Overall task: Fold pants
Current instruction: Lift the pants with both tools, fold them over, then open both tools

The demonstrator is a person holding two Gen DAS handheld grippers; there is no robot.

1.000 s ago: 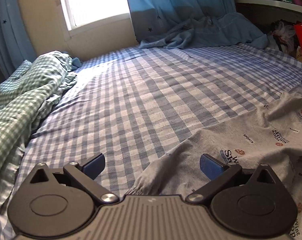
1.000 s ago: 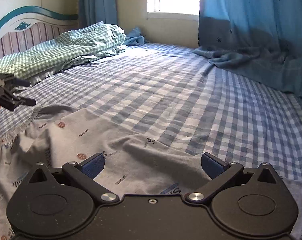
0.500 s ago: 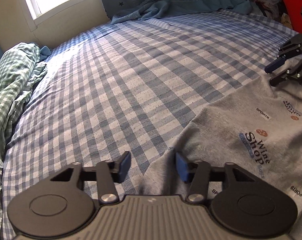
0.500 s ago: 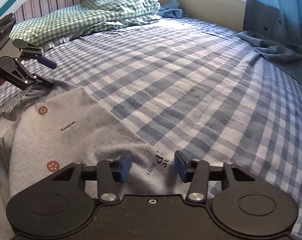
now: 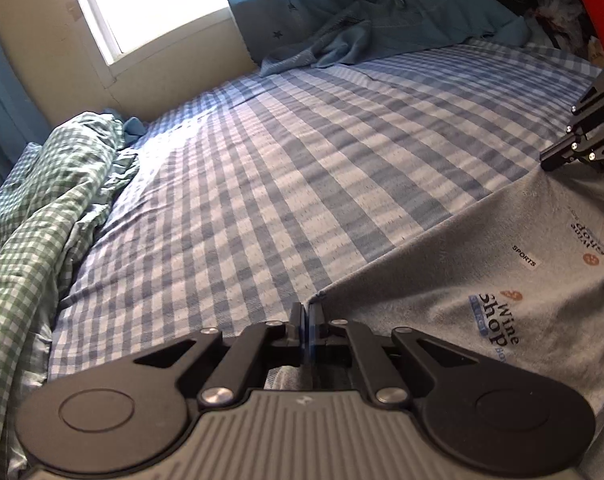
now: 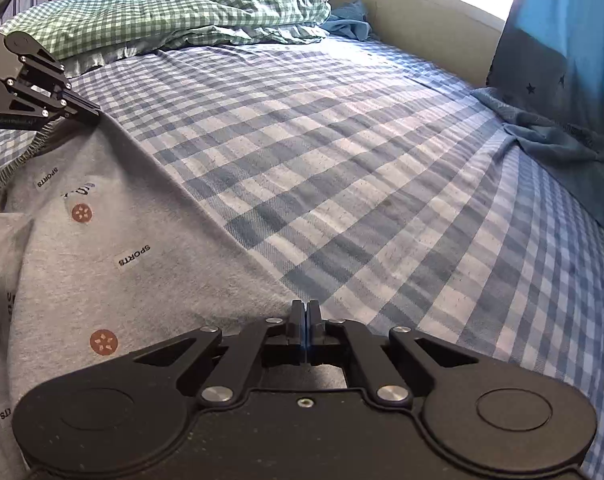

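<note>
Both grippers, left gripper (image 5: 306,312) and right gripper (image 6: 306,308), are clenched on one taut edge of the grey pants (image 6: 114,240) spread on the checked bed (image 6: 342,160). Grasp made; next, I reckon, lift and carry that edge over evenly.

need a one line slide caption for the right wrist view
Right tongs shut on the edge of the grey pants, left tongs pinching its far corner over the blue checked bedsheet.

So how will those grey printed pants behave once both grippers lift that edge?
Probably floppy: the grey printed pants already crease and sag between the left gripper and right gripper. Likely light, soft knit. They may drag on the checked bedsheet.
</note>
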